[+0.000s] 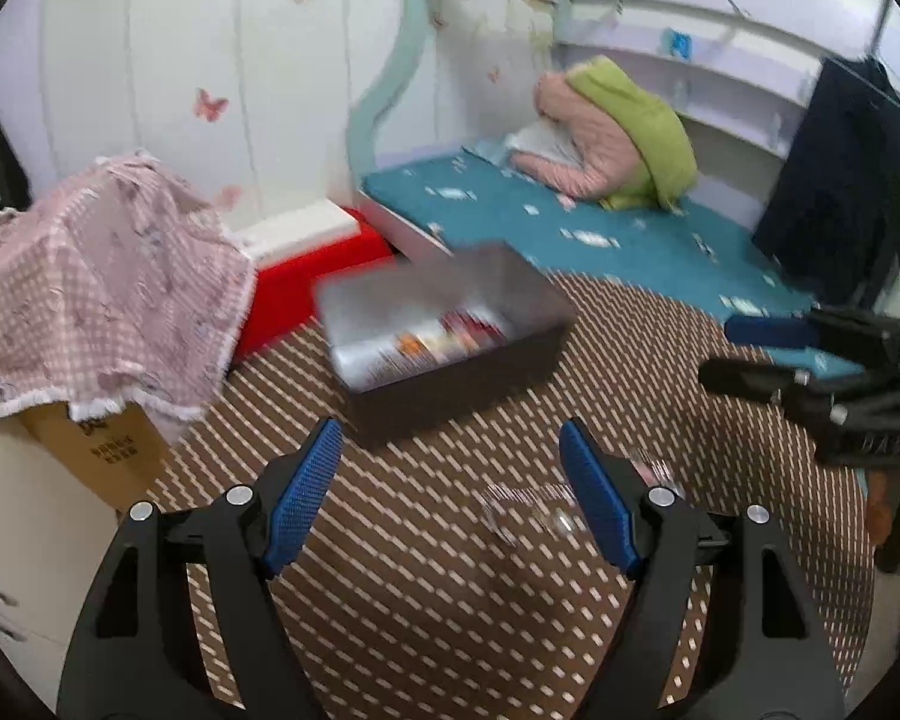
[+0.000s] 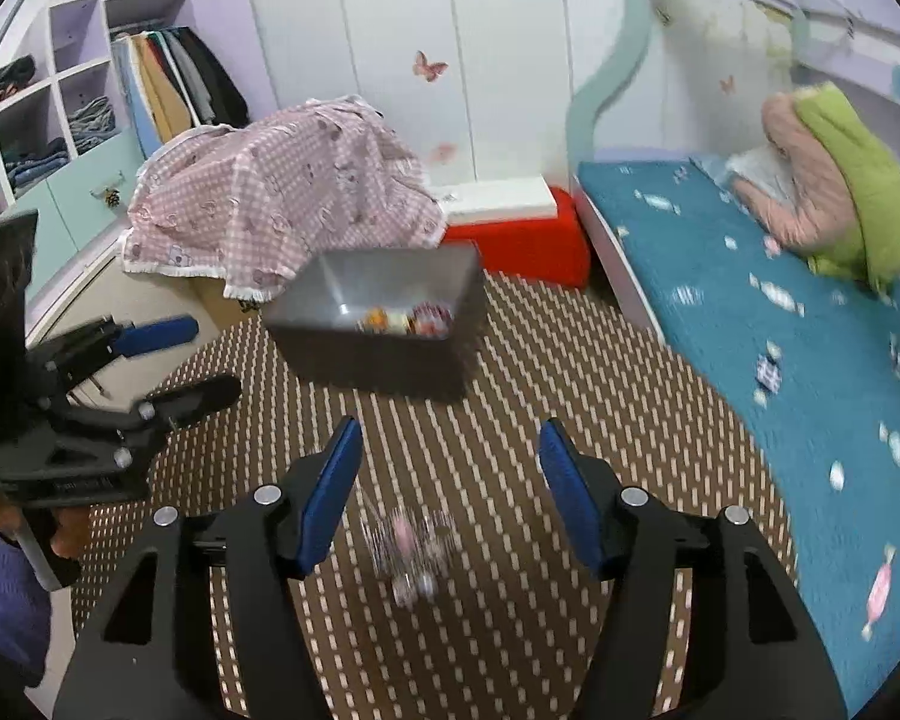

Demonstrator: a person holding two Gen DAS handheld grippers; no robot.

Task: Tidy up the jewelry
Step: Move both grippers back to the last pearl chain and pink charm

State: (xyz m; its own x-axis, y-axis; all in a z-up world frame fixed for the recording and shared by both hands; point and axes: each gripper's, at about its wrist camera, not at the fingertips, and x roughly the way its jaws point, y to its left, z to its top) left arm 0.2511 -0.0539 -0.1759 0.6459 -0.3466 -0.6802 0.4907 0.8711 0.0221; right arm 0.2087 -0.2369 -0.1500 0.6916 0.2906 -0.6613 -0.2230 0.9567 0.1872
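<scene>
While both grippers hang over a brown patterned table, a dark box sits near its far edge, colourful pieces lying inside. Behind it crowd a pink checked cloth and a red bin; a teal bed lines the table's right edge. Open tabletop stretches between box and grippers. A blurred cluster of clear and pink jewelry lies on the near tabletop, under the right gripper, whose fingers are spread and grasp nothing. The left gripper likewise stands released, the jewelry just beside its right finger.
</scene>
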